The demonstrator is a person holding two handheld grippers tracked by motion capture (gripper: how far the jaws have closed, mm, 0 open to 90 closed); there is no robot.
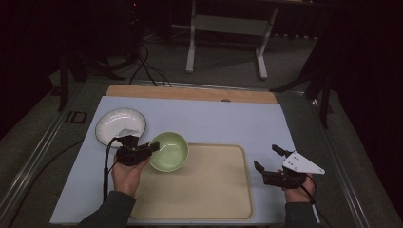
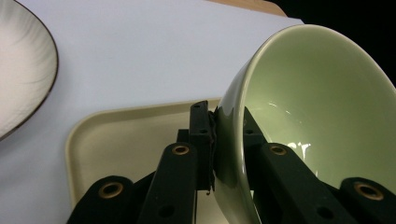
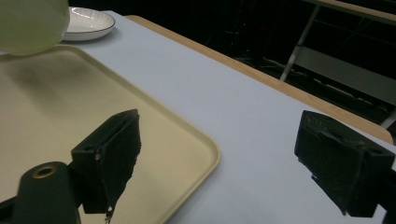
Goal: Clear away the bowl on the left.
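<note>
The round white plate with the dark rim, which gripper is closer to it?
Left. The left gripper, clamped on the pale green bowl's rim, sits just beside the white plate; the right gripper hangs open off the beige tray's far side.

one marking could be read: two pale characters, looking like "id", stood on the dark floor surface (image 1: 76,117) just left of the table's (image 1: 199,118) far left corner in the high view. they were small and dim, so the reading was uncertain. nothing else carried legible writing: no text, label, brand or number could be read on any other thing in the high view, the left gripper view or the right gripper view.
</note>
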